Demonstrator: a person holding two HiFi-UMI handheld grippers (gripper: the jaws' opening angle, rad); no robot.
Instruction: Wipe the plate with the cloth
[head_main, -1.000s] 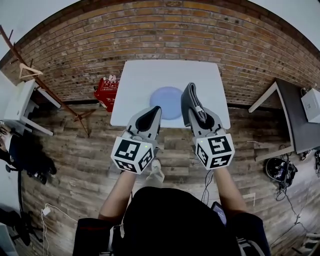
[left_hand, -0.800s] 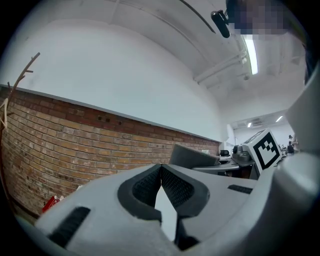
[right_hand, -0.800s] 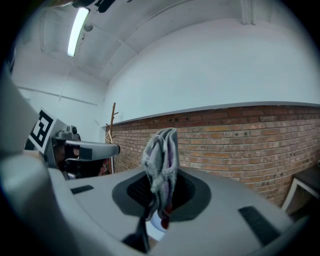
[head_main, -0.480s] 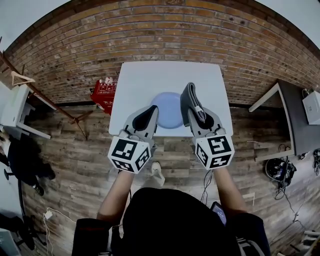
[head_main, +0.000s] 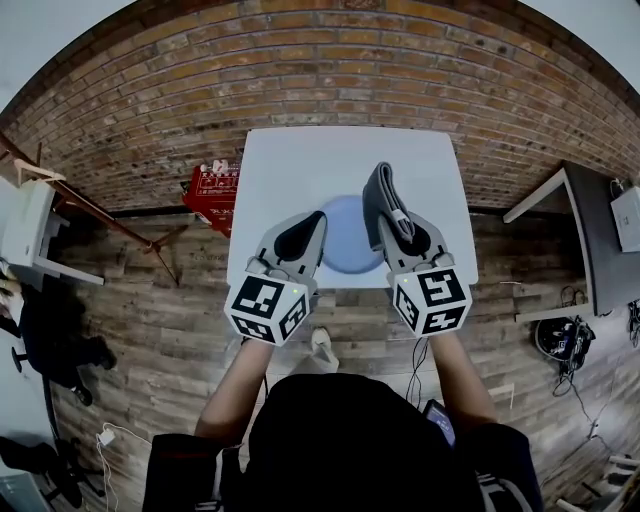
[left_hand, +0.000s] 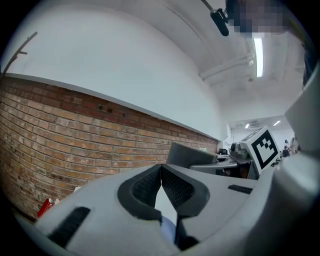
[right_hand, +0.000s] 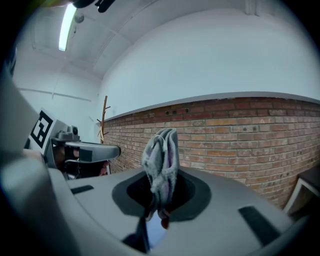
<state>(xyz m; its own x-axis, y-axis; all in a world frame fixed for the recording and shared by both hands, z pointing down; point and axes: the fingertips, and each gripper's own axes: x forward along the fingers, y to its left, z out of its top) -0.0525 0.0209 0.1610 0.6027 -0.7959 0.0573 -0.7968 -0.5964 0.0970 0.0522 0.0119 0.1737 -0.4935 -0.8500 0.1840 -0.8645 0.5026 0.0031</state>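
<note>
Cloth (head_main: 380, 196) gripped above plate (head_main: 348, 246).
Right gripper (right_hand: 161, 200) clamps the folded cloth; left gripper (left_hand: 161, 172) pinched closed, empty; plate at table's (head_main: 300, 160) near edge.

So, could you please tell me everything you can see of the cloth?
The cloth is a grey, fuzzy, towel-like piece with a faint lilac tinge, folded into several layers. It stands upright, clamped at its lower end between the jaws of the right gripper, with its folded top poking out beyond them. It is held in the air near the right edge of the blue plate; nothing but the jaws seems to touch it.
</note>
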